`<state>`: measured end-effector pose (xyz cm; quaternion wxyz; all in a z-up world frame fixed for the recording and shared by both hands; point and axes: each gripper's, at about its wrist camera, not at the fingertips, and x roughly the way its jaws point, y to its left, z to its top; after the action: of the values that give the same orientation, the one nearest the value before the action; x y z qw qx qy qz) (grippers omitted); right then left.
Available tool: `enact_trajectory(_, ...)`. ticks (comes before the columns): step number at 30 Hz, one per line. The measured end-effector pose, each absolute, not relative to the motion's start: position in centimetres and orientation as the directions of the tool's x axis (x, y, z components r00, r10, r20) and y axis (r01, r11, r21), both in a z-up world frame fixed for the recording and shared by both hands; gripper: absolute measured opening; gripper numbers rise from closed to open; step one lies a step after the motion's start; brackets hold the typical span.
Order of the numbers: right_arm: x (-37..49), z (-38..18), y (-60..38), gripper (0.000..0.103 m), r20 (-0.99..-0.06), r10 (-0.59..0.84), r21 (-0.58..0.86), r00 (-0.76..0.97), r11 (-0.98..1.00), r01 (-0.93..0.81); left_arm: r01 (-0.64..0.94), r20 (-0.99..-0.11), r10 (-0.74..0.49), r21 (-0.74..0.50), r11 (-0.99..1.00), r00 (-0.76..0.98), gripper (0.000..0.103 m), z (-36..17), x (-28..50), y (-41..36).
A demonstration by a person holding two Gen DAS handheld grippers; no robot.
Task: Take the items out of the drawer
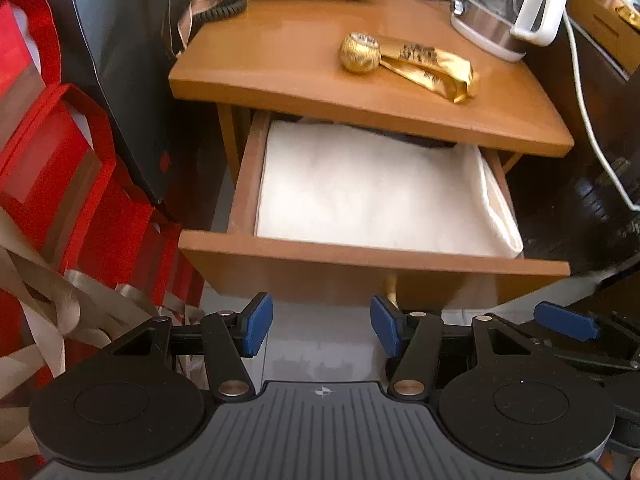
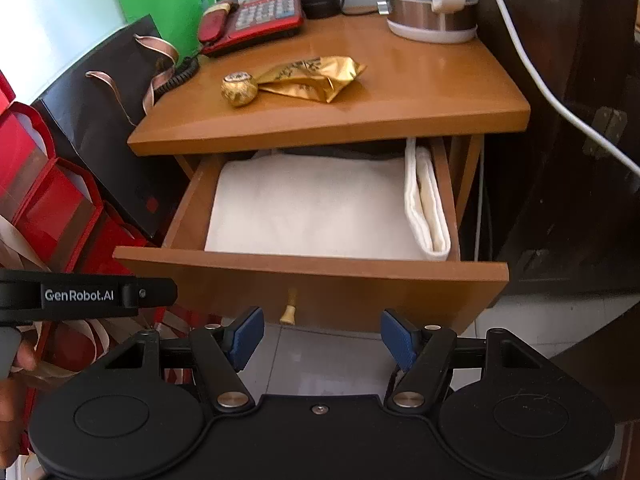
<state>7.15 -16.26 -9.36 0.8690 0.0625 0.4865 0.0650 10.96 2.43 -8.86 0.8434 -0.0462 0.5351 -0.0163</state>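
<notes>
Here, the table [image 1: 280, 52] stands with its drawer [image 1: 360, 264] pulled out below the top; both views look steeply down into it. A folded white cloth [image 1: 360, 188] fills nearly the whole drawer floor, its doubled edge running along the right wall, seen edge-on in the right view [image 2: 426, 208]. Something dark lies behind it under the tabletop, too hidden to name. On the tabletop sit a kettle [image 1: 508, 4], a red phone [image 2: 256, 20], a gold pouch [image 1: 432, 66] and, touching it, a gold ball [image 1: 360, 53]. The left claw [image 1: 322, 328] and the right claw [image 2: 322, 338] both hover before the drawer front, jaws released, nothing between the pads; the knob [image 2: 289, 312] shows just above the right claw.

Judged step: the reach for the cloth. Flat cloth offers no grip from above, so the doubled right edge is the better target. One finger should slide under the fold, the other close on top, clear of the drawer wall. A lift straight up before drawing back avoids snagging on the tabletop's overhang.
</notes>
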Motion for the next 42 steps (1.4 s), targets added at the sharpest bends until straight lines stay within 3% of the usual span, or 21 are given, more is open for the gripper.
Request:
enact_trajectory(20,8.3,-13.8,-19.1,0.055,-0.907,0.147,0.176,0.394,0.984,0.04,0.031,-0.964,-0.102,-0.097,0.995,0.247,0.056,-15.6,14.9,-1.3)
enact_trajectory(42,9.6,-16.0,-20.2,0.056,-0.923,0.163,0.189,0.349,0.981,0.042,0.012,-0.986,-0.113,-0.112,0.994,0.124,0.056,-19.4,19.2,-3.8)
